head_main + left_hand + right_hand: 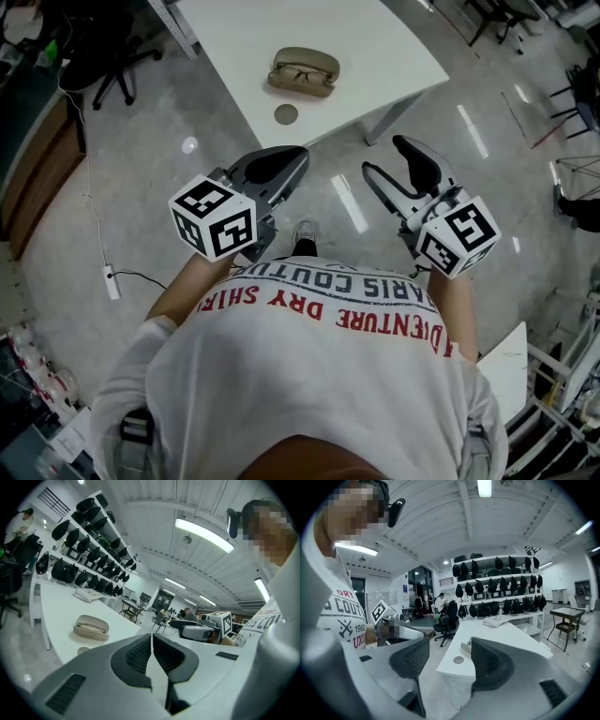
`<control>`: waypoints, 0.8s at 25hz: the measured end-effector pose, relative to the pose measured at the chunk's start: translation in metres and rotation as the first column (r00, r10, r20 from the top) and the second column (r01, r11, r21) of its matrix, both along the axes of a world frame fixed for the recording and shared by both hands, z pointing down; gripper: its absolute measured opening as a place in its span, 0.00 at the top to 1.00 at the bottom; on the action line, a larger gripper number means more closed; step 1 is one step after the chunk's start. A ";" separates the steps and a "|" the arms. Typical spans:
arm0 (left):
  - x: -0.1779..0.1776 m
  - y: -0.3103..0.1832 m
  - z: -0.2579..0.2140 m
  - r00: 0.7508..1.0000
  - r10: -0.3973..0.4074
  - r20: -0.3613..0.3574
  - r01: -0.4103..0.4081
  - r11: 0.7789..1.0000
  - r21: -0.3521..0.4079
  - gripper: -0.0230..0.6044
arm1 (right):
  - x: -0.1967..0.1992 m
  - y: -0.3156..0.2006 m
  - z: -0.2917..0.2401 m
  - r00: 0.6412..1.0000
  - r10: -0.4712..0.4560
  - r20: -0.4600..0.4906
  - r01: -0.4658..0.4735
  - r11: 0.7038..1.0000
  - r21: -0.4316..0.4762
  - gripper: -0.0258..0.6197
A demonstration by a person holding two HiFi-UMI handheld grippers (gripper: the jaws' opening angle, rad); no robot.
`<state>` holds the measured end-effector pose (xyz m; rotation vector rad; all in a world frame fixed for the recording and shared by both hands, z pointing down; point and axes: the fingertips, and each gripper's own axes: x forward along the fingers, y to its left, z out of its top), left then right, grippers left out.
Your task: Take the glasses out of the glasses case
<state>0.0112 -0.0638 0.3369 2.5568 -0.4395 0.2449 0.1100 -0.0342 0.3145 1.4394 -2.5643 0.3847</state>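
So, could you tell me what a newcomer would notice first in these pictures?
Two grippers fill the middle of the head view: the left gripper with its jaws together, the right gripper with its jaws apart, both empty. Ahead of them, on the white table, lies an open case with the glasses in it. A small round disc sits near the table edge.
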 end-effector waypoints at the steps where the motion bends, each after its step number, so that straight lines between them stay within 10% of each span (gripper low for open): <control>1: 0.001 -0.009 0.004 1.000 -0.003 0.007 0.003 1.000 -0.005 0.91 | 0.001 -0.008 0.002 1.000 -0.006 0.002 0.006 1.000 -0.002 0.55; 20: 0.029 -0.121 0.020 0.991 -0.128 0.042 0.130 0.991 -0.038 0.91 | 0.029 -0.128 0.010 0.993 -0.117 -0.007 0.117 0.993 -0.006 0.55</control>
